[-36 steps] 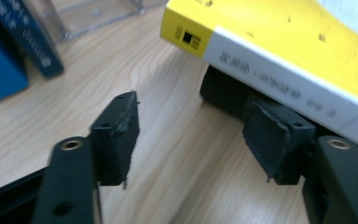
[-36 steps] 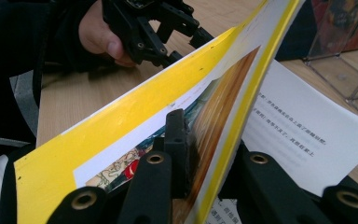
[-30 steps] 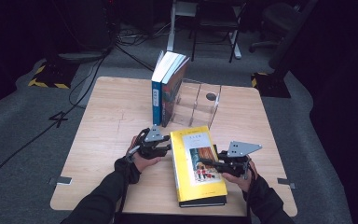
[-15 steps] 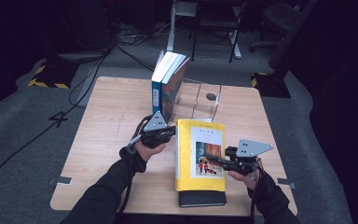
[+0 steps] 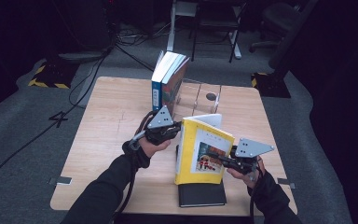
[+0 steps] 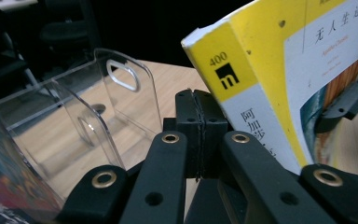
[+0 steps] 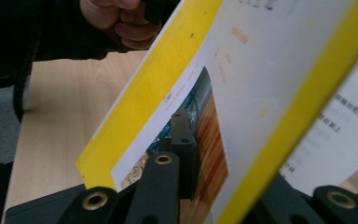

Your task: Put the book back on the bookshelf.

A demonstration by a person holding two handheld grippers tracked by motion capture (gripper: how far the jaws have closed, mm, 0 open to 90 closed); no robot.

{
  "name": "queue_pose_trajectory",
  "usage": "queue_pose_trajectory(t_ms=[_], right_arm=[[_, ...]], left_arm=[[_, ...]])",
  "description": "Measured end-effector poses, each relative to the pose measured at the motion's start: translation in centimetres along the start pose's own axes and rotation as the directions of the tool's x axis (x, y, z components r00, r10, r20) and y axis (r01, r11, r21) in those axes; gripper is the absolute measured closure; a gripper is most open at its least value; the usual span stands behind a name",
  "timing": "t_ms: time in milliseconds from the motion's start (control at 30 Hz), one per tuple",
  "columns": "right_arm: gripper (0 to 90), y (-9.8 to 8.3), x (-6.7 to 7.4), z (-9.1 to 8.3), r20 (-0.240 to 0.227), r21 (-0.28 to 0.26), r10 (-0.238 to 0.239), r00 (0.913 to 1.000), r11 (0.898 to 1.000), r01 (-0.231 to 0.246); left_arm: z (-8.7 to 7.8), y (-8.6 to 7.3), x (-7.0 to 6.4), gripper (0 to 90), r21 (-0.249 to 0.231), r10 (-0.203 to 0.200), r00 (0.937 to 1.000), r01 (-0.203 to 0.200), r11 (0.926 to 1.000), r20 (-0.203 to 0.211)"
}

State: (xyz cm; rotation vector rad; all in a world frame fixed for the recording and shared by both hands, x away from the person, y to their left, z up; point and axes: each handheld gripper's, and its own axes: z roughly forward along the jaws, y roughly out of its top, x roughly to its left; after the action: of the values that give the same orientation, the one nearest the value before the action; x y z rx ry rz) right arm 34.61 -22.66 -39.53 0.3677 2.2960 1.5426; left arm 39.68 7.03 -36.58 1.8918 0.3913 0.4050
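Note:
A yellow paperback (image 5: pixel 200 149) is tilted up off the table, spine to the left, front cover toward me. My right gripper (image 5: pixel 220 160) is shut on the cover's right edge. Its jaws have just been closing, and in the right gripper view (image 7: pixel 200 135) the cover (image 7: pixel 242 70) passes between them. My left gripper (image 5: pixel 176 129) is at the book's upper left edge. In the left gripper view (image 6: pixel 200 130) its pads meet with nothing between them, and the yellow spine (image 6: pixel 270 84) lies against the right jaw. A black book (image 5: pixel 201 194) lies flat beneath.
Blue-spined books (image 5: pixel 167 79) stand upright at the left end of a clear acrylic holder (image 5: pixel 205 95) at the back of the wooden table (image 5: pixel 112 121). The holder's empty bays (image 6: pixel 98 107) are just beyond my left gripper. Dark floor with cables surrounds the table.
The yellow book, flat on the black book before, has been raised and tipped toward upright. My left hand rose clearly, the right hand a little. The black book's front is now uncovered.

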Motion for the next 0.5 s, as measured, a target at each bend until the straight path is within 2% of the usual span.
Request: queue_pose_trajectory(t_ms=[133, 333, 367, 433, 500], right_arm=[[86.2, 0.2, 0.1, -0.3, 0.021, -0.006, -0.031, 0.9993, 0.999, 0.031], [86.9, 0.4, 1.3, -0.6, 0.025, -0.013, -0.083, 0.9963, 0.996, 0.083], [87.0, 0.4, 1.4, -0.6, 0.021, -0.02, -0.086, 0.9961, 0.996, 0.086], [87.1, 0.3, 1.7, -0.8, 0.018, -0.028, -0.084, 0.9963, 0.996, 0.085], [87.2, 0.3, 1.9, -0.9, 0.016, -0.034, -0.083, 0.9964, 0.996, 0.084]], left_arm=[[-0.6, 0.3, -0.6, 87.6, -0.005, 0.014, 0.9999, -0.014, 0.9999, -0.008], [-1.6, -0.2, -1.4, 85.4, -0.037, 0.009, 0.9999, -0.009, 0.9993, -0.009], [-2.0, -0.3, -1.6, 84.8, -0.048, 0.005, 1.0, -0.006, 0.9988, -0.002], [-2.3, -0.4, -2.1, 82.0, -0.045, 0.027, 0.9995, -0.028, 0.9986, -0.017], [-2.5, -0.4, -2.2, 80.3, -0.043, 0.03, 0.9993, -0.031, 0.9986, -0.021]])
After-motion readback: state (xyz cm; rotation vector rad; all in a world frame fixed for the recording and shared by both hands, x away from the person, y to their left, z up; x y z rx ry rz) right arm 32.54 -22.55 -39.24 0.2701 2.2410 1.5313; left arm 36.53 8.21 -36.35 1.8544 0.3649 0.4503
